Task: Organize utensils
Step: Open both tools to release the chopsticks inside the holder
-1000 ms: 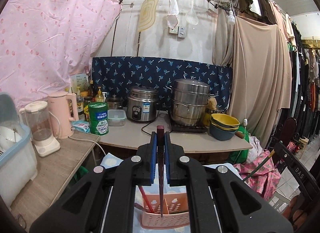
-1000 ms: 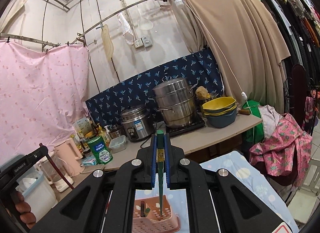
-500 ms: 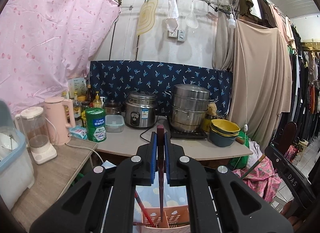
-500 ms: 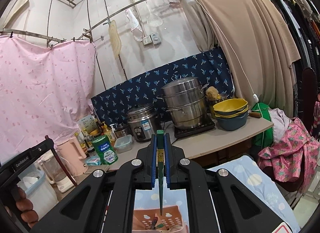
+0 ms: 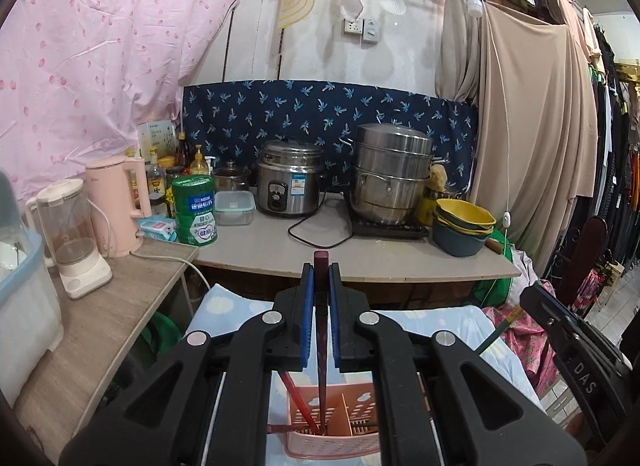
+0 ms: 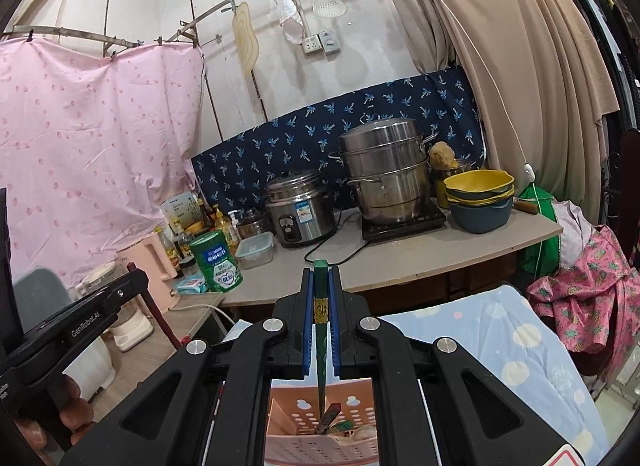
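My left gripper is shut on a dark red chopstick that hangs upright, its tip down inside a pink slotted utensil basket. Another red chopstick leans in the same compartment. In the right wrist view my right gripper is shut on a green chopstick, its tip lowered into the pink basket among other utensils. The other gripper and a hand show at the left of the right wrist view.
The basket stands on a blue cloud-print cloth. Behind is a counter with a rice cooker, steamer pot, stacked bowls, green tin, kettle and blender.
Both grippers have sunk toward the basket, and both chopstick tips now reach into it. The basket has slid lower and nearer in both views.
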`<action>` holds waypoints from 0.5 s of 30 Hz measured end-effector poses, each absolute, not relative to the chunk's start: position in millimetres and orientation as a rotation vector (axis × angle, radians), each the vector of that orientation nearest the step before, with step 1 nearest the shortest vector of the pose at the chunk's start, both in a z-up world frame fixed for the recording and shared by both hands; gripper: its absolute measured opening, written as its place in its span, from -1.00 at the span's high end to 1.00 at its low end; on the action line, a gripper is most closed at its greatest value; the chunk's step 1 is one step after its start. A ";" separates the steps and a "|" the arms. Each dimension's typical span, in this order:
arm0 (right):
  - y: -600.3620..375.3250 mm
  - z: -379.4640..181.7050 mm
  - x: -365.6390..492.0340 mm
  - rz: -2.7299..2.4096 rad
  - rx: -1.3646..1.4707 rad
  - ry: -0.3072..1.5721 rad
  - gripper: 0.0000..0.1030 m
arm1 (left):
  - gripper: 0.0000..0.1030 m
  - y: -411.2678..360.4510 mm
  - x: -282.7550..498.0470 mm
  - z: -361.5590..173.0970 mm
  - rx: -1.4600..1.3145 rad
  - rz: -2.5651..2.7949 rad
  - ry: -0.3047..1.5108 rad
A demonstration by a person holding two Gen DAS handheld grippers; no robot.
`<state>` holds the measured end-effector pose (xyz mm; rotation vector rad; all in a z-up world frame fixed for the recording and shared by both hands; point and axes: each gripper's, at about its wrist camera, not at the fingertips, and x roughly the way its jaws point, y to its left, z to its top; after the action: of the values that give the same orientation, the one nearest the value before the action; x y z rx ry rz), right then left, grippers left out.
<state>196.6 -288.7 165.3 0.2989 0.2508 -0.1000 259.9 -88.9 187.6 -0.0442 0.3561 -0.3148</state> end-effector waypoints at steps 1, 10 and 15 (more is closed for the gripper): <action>-287.7 163.1 198.4 -0.099 0.293 0.260 0.86 | 0.85 -89.4 259.4 185.8 -0.040 -0.320 0.359; -288.9 153.6 189.4 -0.115 0.312 0.265 0.40 | 0.22 -87.1 250.7 175.8 -0.035 -0.296 0.368; -289.5 151.2 178.5 -0.115 0.321 0.267 0.40 | 0.22 -83.6 243.9 172.0 -0.038 -0.295 0.383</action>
<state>178.5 -289.5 151.2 0.3208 0.2672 -0.1151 243.9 -83.6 172.0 -0.0381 0.3833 -0.2945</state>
